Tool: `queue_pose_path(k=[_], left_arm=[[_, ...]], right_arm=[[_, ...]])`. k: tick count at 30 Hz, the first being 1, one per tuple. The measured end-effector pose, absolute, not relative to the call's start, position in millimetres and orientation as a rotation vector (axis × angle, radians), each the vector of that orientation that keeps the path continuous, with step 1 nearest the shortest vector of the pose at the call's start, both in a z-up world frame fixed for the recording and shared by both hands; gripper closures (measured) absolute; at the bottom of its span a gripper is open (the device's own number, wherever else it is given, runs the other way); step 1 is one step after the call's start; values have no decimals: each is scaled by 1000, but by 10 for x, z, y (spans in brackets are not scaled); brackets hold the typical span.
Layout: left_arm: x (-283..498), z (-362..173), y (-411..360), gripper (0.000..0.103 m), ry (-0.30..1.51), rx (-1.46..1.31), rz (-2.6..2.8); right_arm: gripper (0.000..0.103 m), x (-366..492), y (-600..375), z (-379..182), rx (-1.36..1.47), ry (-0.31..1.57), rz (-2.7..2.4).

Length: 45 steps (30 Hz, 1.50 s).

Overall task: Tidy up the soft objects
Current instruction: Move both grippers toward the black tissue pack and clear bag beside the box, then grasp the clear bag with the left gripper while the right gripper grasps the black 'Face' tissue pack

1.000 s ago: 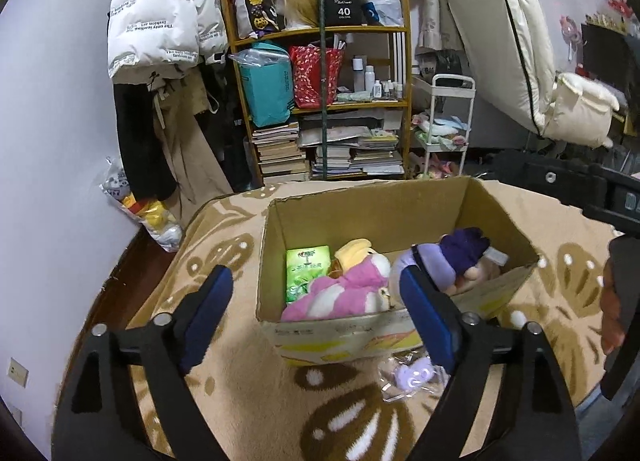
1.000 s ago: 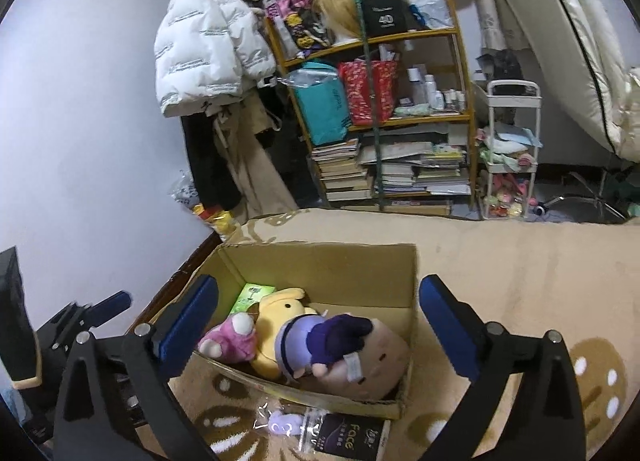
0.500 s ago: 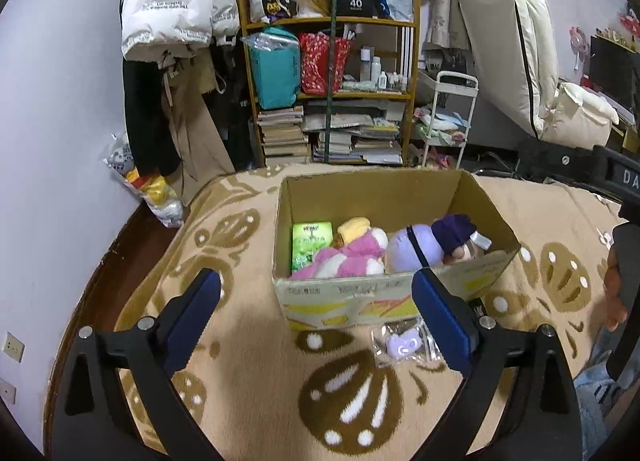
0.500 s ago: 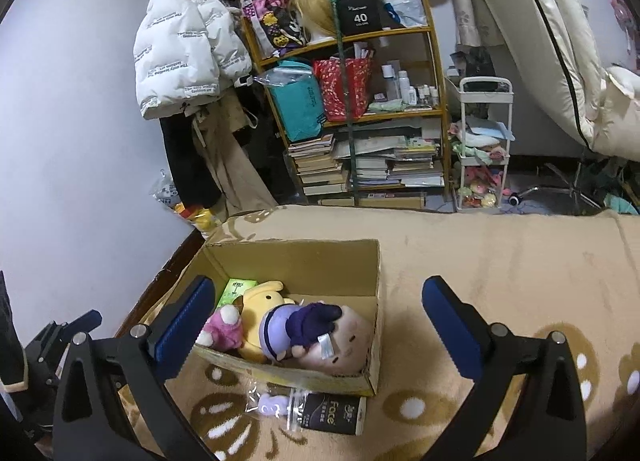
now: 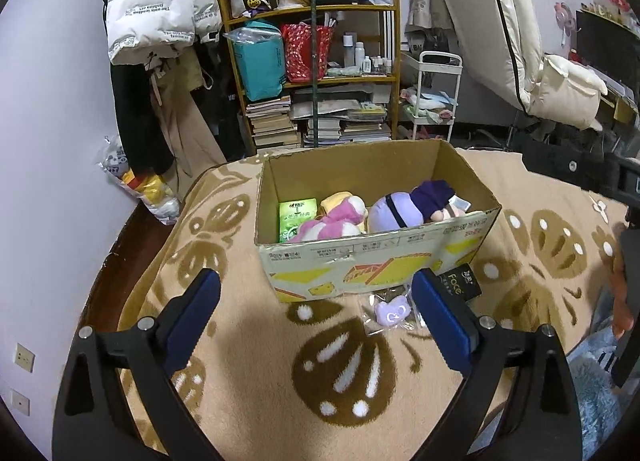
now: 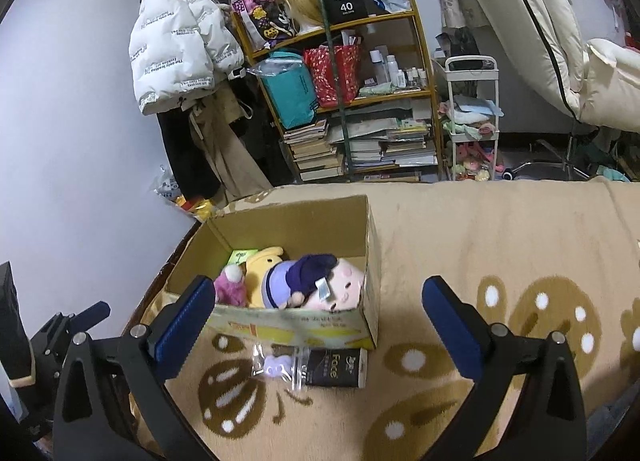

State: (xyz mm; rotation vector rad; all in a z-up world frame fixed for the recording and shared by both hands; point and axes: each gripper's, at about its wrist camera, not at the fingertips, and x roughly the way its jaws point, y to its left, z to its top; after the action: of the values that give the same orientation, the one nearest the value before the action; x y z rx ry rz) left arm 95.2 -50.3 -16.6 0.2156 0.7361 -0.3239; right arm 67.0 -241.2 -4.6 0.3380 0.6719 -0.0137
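Currently, no object is held by either tool. Left to right in the left wrist view: the left tool [image 5: 316, 317] is held above the patterned blanket [image 5: 248, 373], its jaws spread wide and empty, aimed at the near wall of the cardboard box [image 5: 372, 261]. Inside the box, a green packet [image 5: 297, 217] is stood against the left wall, a pink plush [image 5: 332, 221] is laid beside it, and a purple-capped doll [image 5: 412, 207] is packed toward the right wall; a yellow plush [image 6: 262, 275] is seen behind them in the right wrist view. These are judged as already sorted, the box serving as the collection point.

Just outside the near wall, a small lilac item in a clear bag [image 5: 390, 311] and a black "Face" packet [image 5: 460, 283] are left on the blanket, the packet touching or nearly touching the box. They are judged to be the remaining pieces, placed within reach of both tools.

The right tool [image 6: 318, 321] is likewise wide open and empty, held over the same two items. Contents of the clear bag cannot be identified. The slippery bag is expected to need a pinch at its bulk, not its edge.
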Motion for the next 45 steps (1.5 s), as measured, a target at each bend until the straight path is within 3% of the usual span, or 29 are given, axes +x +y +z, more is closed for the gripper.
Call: queue_pose_path(k=[45], left_arm=[[1307,-901,-816,8,854,301,-332]], right_arm=[[0,1063,-2204,-881,266,937,-27]])
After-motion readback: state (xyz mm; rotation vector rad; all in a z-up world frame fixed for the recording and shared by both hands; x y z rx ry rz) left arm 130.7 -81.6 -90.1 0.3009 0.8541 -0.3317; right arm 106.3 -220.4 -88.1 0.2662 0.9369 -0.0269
